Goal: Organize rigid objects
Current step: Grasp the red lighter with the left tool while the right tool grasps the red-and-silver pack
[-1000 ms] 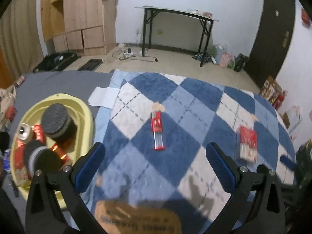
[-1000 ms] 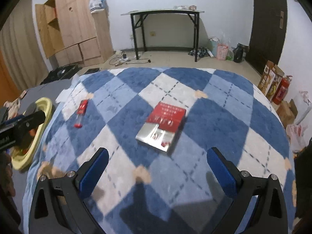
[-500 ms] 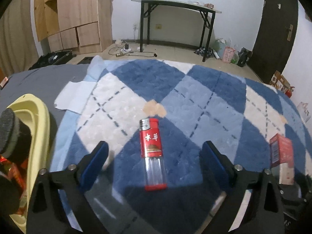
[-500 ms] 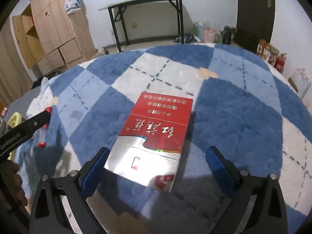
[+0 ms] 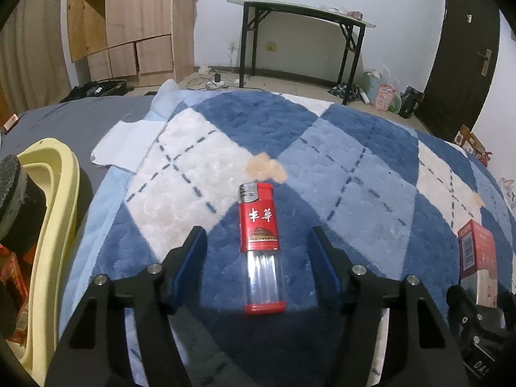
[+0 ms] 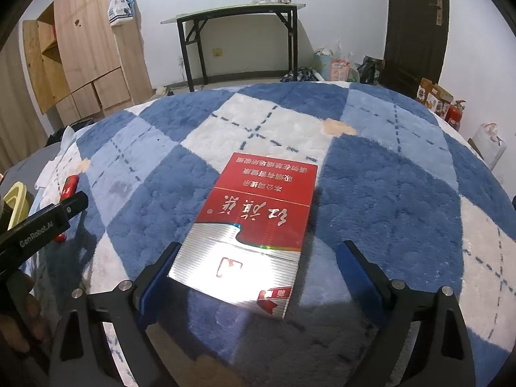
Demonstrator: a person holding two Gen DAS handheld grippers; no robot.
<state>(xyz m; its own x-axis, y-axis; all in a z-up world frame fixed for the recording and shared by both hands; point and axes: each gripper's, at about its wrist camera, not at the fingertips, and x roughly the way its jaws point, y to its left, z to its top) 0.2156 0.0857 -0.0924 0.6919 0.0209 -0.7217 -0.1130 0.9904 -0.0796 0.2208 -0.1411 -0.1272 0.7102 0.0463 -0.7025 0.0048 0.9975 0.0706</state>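
Note:
A red lighter (image 5: 261,245) with a clear lower half lies on the blue and white checked rug (image 5: 354,174). My left gripper (image 5: 260,242) is open and straddles it, one finger on each side, not touching. A red and silver cigarette pack (image 6: 250,229) lies flat on the rug. My right gripper (image 6: 258,264) is open around its near silver end, with a gap on both sides. The pack also shows at the right edge of the left wrist view (image 5: 477,267). The lighter shows small in the right wrist view (image 6: 69,187).
A yellow basin (image 5: 54,213) at the left holds a dark round-lidded jar (image 5: 13,193) and red items. A white paper (image 5: 125,145) lies on the grey surface behind. A black table (image 5: 300,16), wooden cabinets (image 5: 129,22) and a dark door (image 5: 458,48) stand beyond.
Both grippers have moved forward and down. The lighter now lies between the left fingers and the pack's near end between the right fingers. The left jaws have narrowed.

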